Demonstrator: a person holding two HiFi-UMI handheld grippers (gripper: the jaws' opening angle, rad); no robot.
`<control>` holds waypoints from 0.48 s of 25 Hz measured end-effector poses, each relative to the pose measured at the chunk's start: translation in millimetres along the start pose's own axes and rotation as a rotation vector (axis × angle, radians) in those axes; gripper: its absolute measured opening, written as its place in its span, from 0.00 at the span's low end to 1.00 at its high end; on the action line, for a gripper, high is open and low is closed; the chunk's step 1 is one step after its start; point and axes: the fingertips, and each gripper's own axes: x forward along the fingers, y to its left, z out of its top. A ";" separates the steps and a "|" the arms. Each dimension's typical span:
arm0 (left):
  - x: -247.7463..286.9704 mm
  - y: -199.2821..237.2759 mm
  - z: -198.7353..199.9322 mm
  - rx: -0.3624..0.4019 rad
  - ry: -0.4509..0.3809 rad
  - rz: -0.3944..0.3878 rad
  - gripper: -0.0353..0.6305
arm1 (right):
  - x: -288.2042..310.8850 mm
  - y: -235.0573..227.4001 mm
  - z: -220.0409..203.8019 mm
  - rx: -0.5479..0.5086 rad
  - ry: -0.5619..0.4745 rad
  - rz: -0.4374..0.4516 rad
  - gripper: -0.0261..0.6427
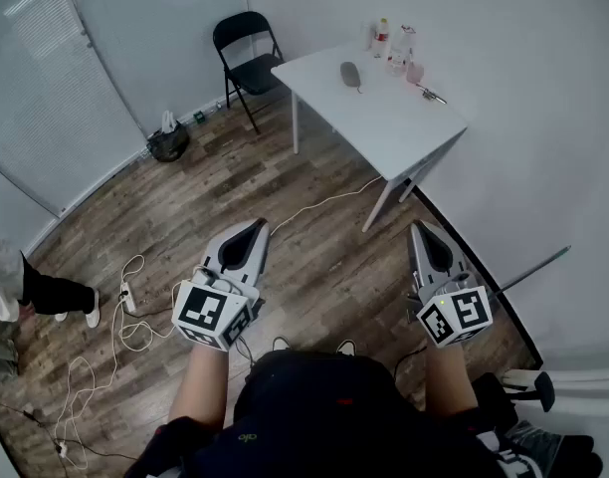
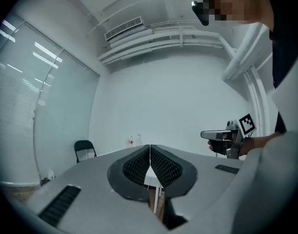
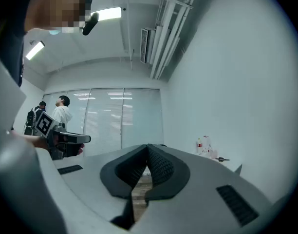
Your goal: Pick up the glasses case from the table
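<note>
The grey oval glasses case (image 1: 350,73) lies on the white table (image 1: 394,127) at the far right of the room, well away from both grippers. My left gripper (image 1: 257,229) and right gripper (image 1: 420,229) are held level over the wooden floor, side by side, pointing toward the table. Each is shut with nothing between its jaws. In the left gripper view the left gripper's (image 2: 150,152) ribbed pads meet, and the right gripper (image 2: 222,135) shows off to the right. In the right gripper view the right gripper's (image 3: 148,152) pads also touch. I cannot make out the case in either gripper view.
Bottles (image 1: 384,36), a pink cup (image 1: 415,71) and a small dark item (image 1: 431,94) share the table's far end. A black folding chair (image 1: 247,53) stands left of the table. A dark bag (image 1: 168,142), a power strip (image 1: 125,295) and white cables lie on the floor. A person (image 1: 46,292) stands at left.
</note>
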 end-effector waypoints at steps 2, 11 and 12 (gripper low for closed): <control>-1.6 0.5 0.4 0.000 0.001 0.000 0.09 | 0.7 1.7 1.1 0.002 -0.009 0.005 0.07; -7.6 1.8 0.8 0.009 0.004 0.003 0.09 | 2.6 8.7 0.5 0.010 -0.018 0.017 0.07; -8.9 2.0 1.0 0.007 0.004 0.003 0.09 | 1.7 10.0 1.8 0.013 -0.026 0.017 0.07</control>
